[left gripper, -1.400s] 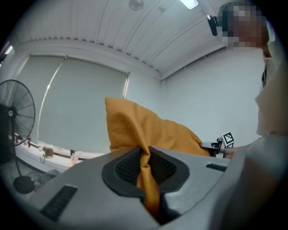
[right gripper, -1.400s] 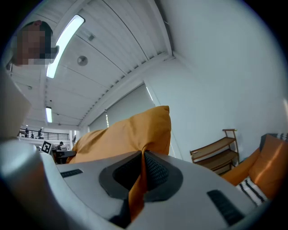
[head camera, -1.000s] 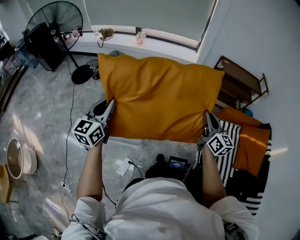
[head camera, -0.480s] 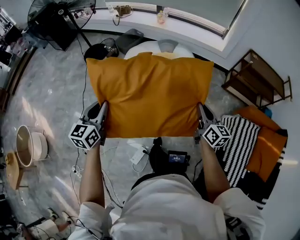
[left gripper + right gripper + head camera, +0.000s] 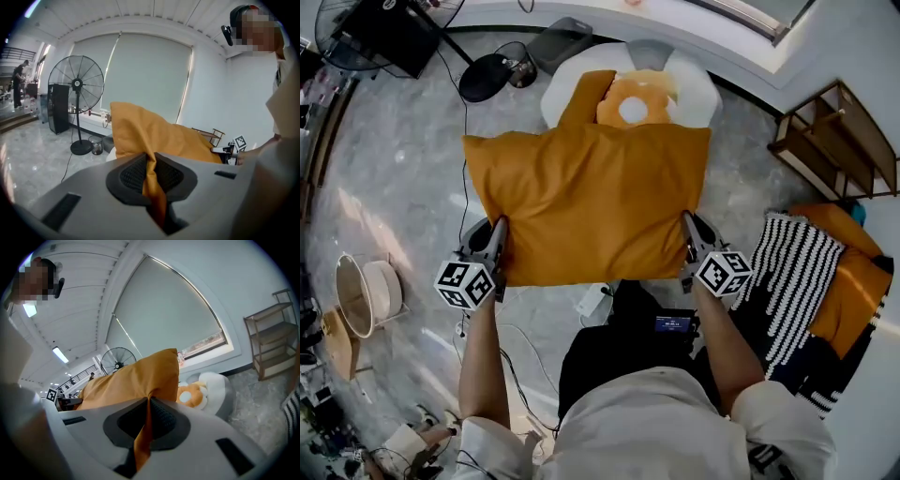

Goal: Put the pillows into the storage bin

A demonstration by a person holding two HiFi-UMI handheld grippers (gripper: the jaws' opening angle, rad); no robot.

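Gripping orange pillow at near-left corner with left tongs, at near-right corner with right tongs, fabric squeezed tight in both. Hangs spread between them, long axis tongs to tongs, above grey marble floor. Straight ahead, just past far edge: white storage bin, something orange already inside. Equally near for either hand. Well right of right tongs: striped cushion.
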